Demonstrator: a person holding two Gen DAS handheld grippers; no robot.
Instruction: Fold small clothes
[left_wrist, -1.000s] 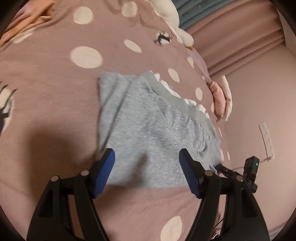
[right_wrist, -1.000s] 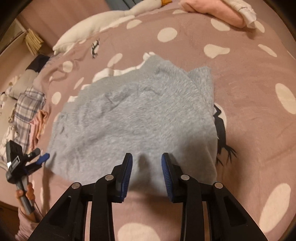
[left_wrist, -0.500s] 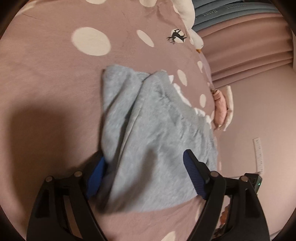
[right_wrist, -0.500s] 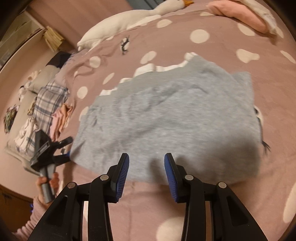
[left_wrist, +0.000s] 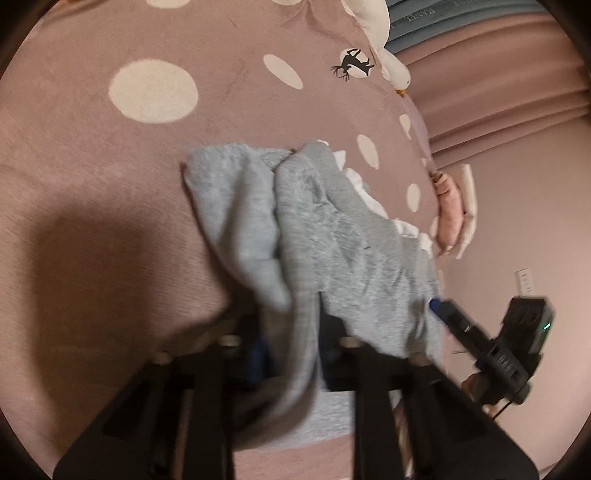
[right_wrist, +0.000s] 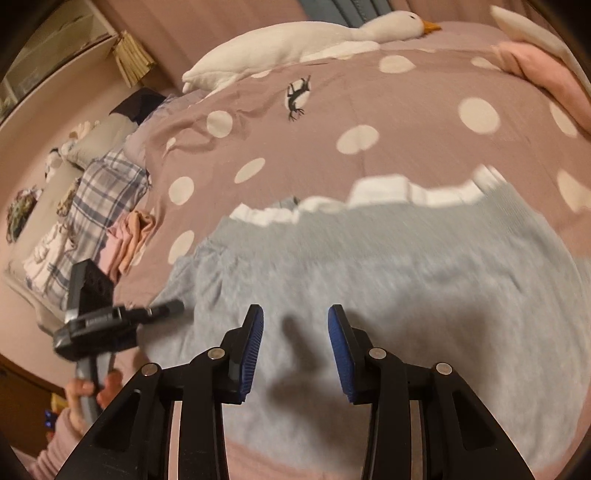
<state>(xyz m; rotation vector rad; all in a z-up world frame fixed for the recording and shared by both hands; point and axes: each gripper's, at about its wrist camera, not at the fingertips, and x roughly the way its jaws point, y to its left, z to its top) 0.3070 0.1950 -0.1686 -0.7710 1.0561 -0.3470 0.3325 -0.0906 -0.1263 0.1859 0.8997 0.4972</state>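
Pink polka-dot bedding (left_wrist: 110, 192) covers the bed under your grey garment (left_wrist: 332, 236), which lies mid-frame. Your left gripper (left_wrist: 291, 354) has its jaws clenched on a bunched fold of the cloth at lower centre. Your right gripper (right_wrist: 295, 347) hovers over the garment's near edge, jaws parted and holding nothing.
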